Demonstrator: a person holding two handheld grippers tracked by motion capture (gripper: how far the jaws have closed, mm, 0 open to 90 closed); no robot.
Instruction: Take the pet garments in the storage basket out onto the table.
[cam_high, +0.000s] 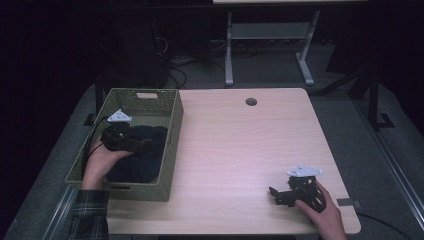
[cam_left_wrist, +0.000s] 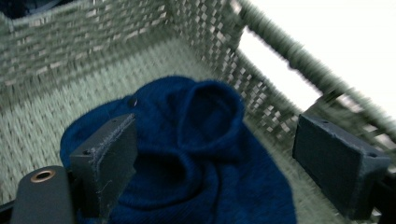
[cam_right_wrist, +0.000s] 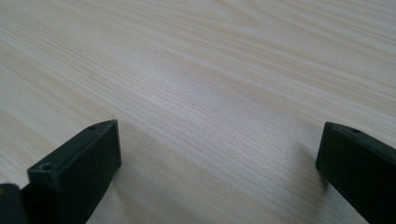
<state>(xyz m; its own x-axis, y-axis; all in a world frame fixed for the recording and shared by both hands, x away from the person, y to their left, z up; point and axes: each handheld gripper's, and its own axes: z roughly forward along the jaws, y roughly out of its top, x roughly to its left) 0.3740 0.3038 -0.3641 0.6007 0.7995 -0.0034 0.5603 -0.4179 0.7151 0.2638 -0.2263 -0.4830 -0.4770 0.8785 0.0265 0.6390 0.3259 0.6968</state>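
Pale wooden table (cam_high: 240, 145) carried a green woven basket (cam_high: 169, 150) at its left; inside, a crumpled dark blue knitted cloth (cam_left_wrist: 201, 154) lay between the left gripper's (cam_left_wrist: 215, 158) parted jaws. The right gripper (cam_high: 281, 194) gaped over bare wood, near right.

The basket (cam_left_wrist: 84, 56) is showing a coarse, matt woven weave in pale green. The cloth (cam_left_wrist: 201, 154) inside is looking like soft, dark blue knit. The table (cam_right_wrist: 210, 70) is presenting smooth, light wood grain. The jaws are appearing as matt black plastic.
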